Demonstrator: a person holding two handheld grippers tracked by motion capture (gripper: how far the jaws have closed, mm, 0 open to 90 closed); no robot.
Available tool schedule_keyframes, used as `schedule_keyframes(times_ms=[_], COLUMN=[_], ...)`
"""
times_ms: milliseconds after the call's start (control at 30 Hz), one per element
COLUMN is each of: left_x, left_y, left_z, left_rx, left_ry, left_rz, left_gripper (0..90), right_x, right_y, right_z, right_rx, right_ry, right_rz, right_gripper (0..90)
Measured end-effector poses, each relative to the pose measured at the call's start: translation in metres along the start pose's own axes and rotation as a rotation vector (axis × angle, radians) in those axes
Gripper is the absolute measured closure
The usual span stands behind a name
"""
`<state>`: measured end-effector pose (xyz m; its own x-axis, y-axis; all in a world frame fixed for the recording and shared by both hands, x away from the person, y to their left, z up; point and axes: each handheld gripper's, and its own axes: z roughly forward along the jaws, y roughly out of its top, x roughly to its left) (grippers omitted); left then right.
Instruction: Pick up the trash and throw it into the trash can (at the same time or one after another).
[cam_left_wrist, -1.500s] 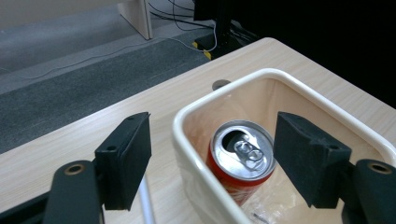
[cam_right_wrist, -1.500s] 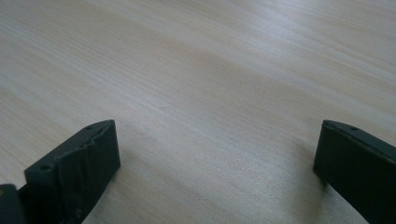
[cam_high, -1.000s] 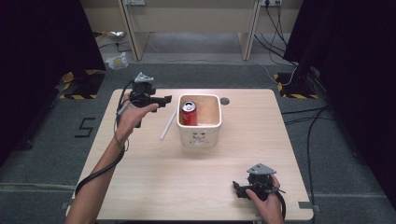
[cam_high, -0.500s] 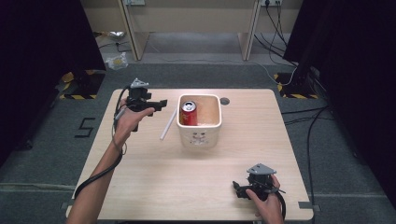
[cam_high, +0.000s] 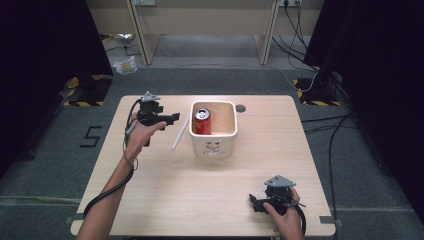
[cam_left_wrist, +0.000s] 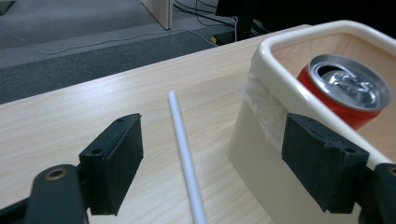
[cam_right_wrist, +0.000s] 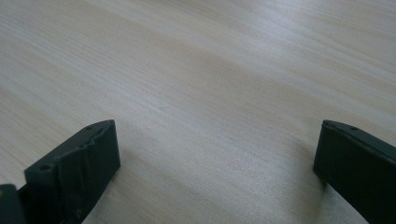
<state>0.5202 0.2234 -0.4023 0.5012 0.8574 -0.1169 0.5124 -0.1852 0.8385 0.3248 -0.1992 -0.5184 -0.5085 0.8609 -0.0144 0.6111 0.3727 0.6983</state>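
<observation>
Reaching looked the step in hand: left gripper (cam_high: 172, 118), jaws wide and empty, hovered over the straw (cam_left_wrist: 186, 156) at the tub's (cam_high: 214, 146) nine o'clock; next, lowering to straddle it.

Bare table (cam_high: 165, 185) around straw (cam_high: 180, 133) on near and left sides; cream tub (cam_high: 214, 145) walls off straw's right. Red can (cam_high: 202, 121) fills tub's left corner; rest of tub open.

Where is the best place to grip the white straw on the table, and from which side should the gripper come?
Probably mid-length, from above. The white straw lies flat beside the cream tub, so the open left gripper should straddle its thin shaft crosswise.
</observation>
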Motion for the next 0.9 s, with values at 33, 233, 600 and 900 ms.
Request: schedule_keyframes(times_ms=[33,233,600,900], left_x=[0.000,0.000,0.000,0.001], left_y=[0.000,-0.013,-0.034,-0.045], left_z=[0.000,0.015,0.041,0.061], left_rx=[0.000,0.017,0.063,0.110], left_ry=[0.000,0.004,0.015,0.029], left_rz=[0.000,-0.009,-0.017,-0.021], left_gripper=[20.2,21.1,24.0,32.3], right_x=[0.000,0.000,0.000,0.000], right_y=[0.000,0.000,0.000,0.000], right_z=[0.000,0.000,0.000,0.000], right_rx=[0.000,0.000,0.000,0.000], right_ry=[0.000,0.000,0.000,0.000], right_rz=[0.000,0.000,0.000,0.000], right_gripper=[0.6,0.6,0.6,0.6])
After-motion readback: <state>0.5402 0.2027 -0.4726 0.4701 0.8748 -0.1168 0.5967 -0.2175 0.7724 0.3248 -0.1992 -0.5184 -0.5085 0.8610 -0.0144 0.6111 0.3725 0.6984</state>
